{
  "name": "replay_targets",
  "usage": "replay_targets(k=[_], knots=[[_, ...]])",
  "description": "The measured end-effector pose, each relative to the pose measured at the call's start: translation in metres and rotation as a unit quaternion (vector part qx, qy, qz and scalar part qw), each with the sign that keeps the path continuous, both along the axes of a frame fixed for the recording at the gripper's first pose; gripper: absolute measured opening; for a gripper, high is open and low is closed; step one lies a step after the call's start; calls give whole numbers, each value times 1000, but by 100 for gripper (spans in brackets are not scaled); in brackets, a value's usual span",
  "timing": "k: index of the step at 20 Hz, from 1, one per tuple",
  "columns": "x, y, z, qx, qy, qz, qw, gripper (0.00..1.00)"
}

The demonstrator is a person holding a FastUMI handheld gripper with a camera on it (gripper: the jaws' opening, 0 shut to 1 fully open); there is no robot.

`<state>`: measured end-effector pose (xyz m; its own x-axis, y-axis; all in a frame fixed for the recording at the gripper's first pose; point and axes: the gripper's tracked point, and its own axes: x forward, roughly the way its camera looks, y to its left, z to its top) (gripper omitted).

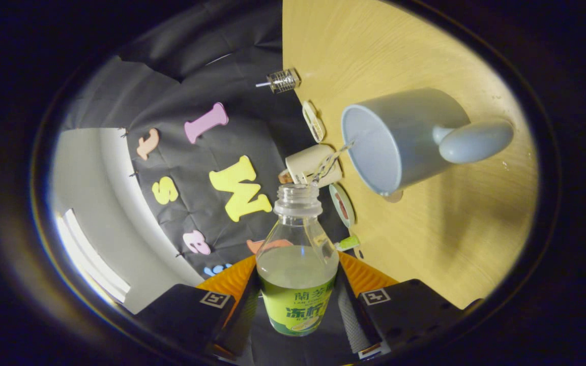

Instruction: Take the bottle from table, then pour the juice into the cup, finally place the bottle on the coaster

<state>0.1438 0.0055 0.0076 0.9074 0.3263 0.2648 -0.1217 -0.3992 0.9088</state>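
Note:
My gripper (297, 300) is shut on a clear plastic bottle (297, 254) with a green label, held between both fingers and tipped far over, so the wooden table (450, 244) stands rolled sideways in this view. Pale juice fills the bottle's lower part. Its open mouth (298, 190) points toward a light blue mug (400, 140) with a thick handle. A thin stream (331, 162) runs from the mouth into the mug's opening. Beyond the bottle, along the table's back edge, lies a round coaster-like disc (343, 204) seen edge-on.
A beige cup (313, 165) stands behind the bottle's mouth. A small clear pump bottle (283, 80) and an oval flat item (313, 121) sit farther along the table's back edge. A small green piece (348, 243) lies near the bottle.

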Motion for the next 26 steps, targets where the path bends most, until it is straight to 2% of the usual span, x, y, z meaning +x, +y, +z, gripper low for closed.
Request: replay_targets(k=[18,26], knots=[[-6,-15,24,70,-30,10,997,78],[-2,-9,15,102,2,31,994,78]])
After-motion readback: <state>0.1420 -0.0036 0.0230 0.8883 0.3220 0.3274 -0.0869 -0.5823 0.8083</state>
